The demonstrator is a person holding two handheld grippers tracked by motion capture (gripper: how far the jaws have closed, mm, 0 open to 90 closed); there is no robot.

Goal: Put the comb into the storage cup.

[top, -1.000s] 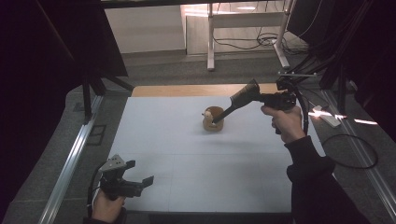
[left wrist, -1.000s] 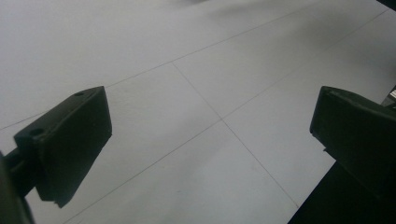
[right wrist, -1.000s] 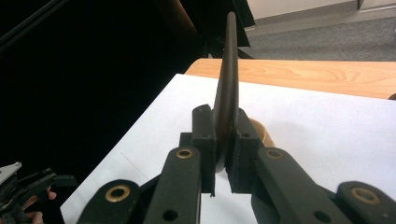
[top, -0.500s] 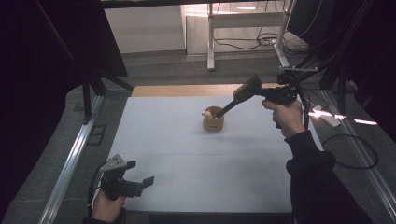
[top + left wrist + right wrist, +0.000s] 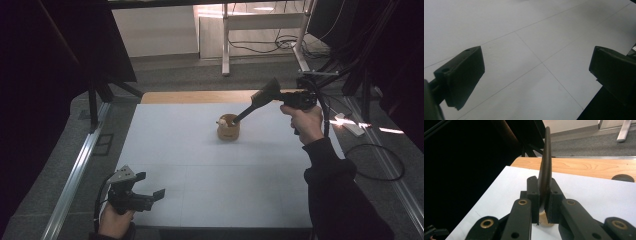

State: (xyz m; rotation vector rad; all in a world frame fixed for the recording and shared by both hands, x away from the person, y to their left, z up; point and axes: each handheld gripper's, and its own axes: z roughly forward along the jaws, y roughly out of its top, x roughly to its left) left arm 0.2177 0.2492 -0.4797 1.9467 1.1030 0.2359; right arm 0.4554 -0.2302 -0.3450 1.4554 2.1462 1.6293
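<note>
The right gripper has its jaws closed almost fully on a thin, dark, curved utensil. In the right gripper view the utensil is seen edge-on between the pads and rises past the jaw tips. Just below the jaws there is a sliver of the small wooden cup.

In the high view the right gripper is raised over the far right part of the table. The utensil slopes down and to the left from it, and its lower end is at the mouth of the wooden cup. The cup stands upright near the middle of the white sheet, a little towards the far edge, where a strip of bare wooden tabletop shows.

Over the last second the right hand has risen slightly and drawn in, so the utensil now slopes more steeply. Its lower end has stayed at the cup, and the cup has not visibly shifted. I judge from this that the utensil is being worked inside the cup or stood into it, not carried away. Whether its tip touches the bottom is hidden. The grip has not been let go.

The left gripper is where it was, low at the near left corner. Its jaws are wide apart over bare sheet and hold nothing.
</note>
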